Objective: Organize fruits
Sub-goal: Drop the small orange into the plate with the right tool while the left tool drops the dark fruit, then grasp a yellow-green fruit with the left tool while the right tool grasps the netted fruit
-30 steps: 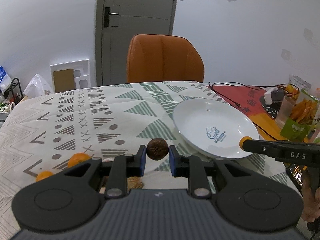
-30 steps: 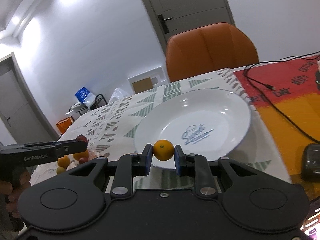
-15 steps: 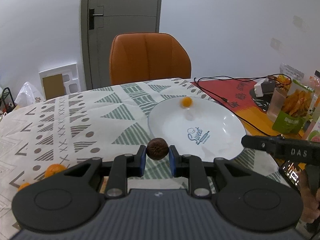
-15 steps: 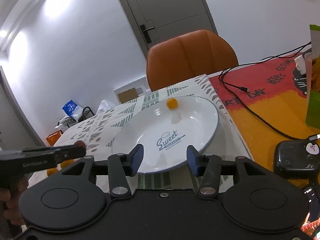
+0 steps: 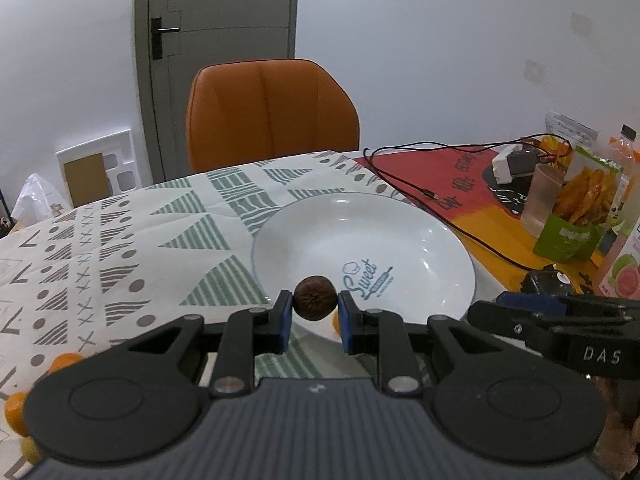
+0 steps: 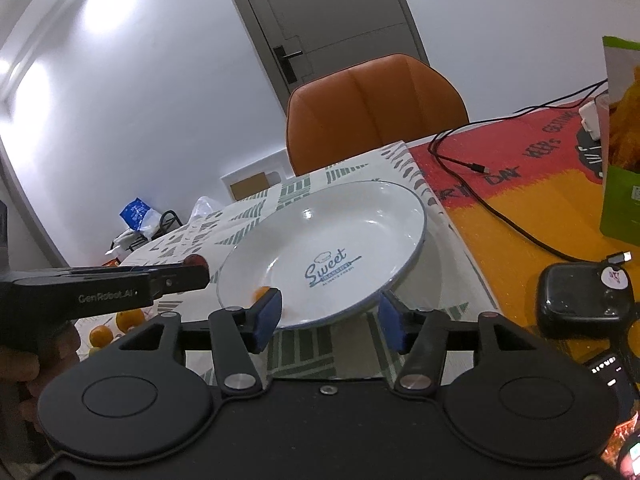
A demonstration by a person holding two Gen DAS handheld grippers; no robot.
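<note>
My left gripper [image 5: 315, 312] is shut on a round dark-brown fruit [image 5: 315, 298] and holds it over the near rim of the white plate [image 5: 420, 240] printed with "Sweet". In the right wrist view that gripper [image 6: 196, 271] comes in from the left beside the plate [image 6: 360, 216]. My right gripper [image 6: 328, 316] is open with nothing between its fingers, just short of the plate's near edge. A small orange [image 6: 262, 292] lies in the plate by the near rim, next to the left finger; in the left wrist view this small orange [image 5: 335, 322] is mostly hidden.
Loose oranges [image 5: 64, 360] [image 6: 128, 318] lie on the patterned cloth to the left. An orange chair [image 5: 272, 112] stands behind the table. A black cable [image 5: 440, 216], a cup [image 5: 544, 200], snack packs [image 5: 580, 216] and a black device [image 6: 580, 300] crowd the right side.
My right gripper opened and let go of the small orange, which rolled to the plate's far side and back to the near rim. My left gripper carried the brown fruit toward the plate.
</note>
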